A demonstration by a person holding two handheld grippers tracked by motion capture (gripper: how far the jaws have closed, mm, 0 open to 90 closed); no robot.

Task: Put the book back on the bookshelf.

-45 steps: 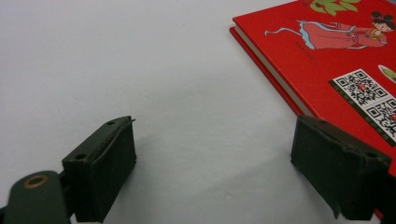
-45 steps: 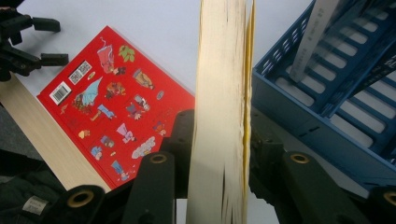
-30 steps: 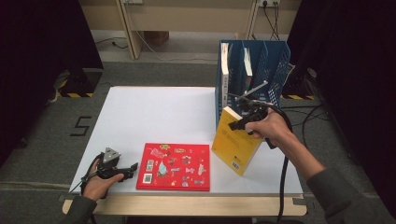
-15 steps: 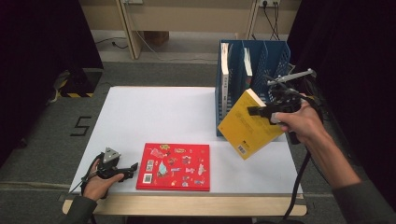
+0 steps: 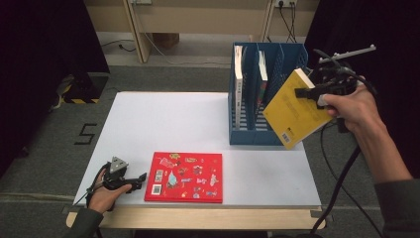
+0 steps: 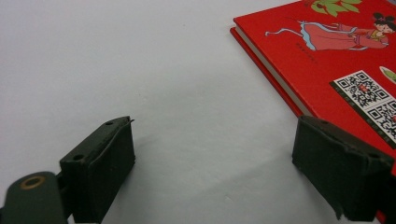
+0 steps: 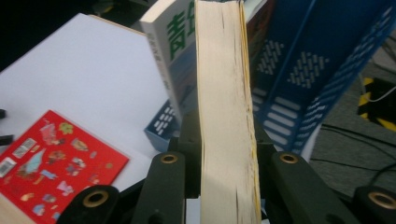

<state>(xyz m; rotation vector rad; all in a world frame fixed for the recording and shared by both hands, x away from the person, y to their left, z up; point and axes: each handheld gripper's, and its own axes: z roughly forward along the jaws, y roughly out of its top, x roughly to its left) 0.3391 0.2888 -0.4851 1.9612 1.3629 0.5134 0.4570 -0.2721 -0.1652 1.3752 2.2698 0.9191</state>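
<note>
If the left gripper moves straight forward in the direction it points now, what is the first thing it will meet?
Probably the red book. The left gripper rests low on the white table with open jaws, and the book's near corner already lies by one jaw. The other jaw faces bare table; exact depth is unclear.

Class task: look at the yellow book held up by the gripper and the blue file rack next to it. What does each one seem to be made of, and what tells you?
Yellow book: paper, seemingly a soft card cover with a slight sheen; cream page edges show in the right gripper view.
Blue file rack: probably moulded plastic, smooth, even colour, with slotted openings in its walls.
</note>
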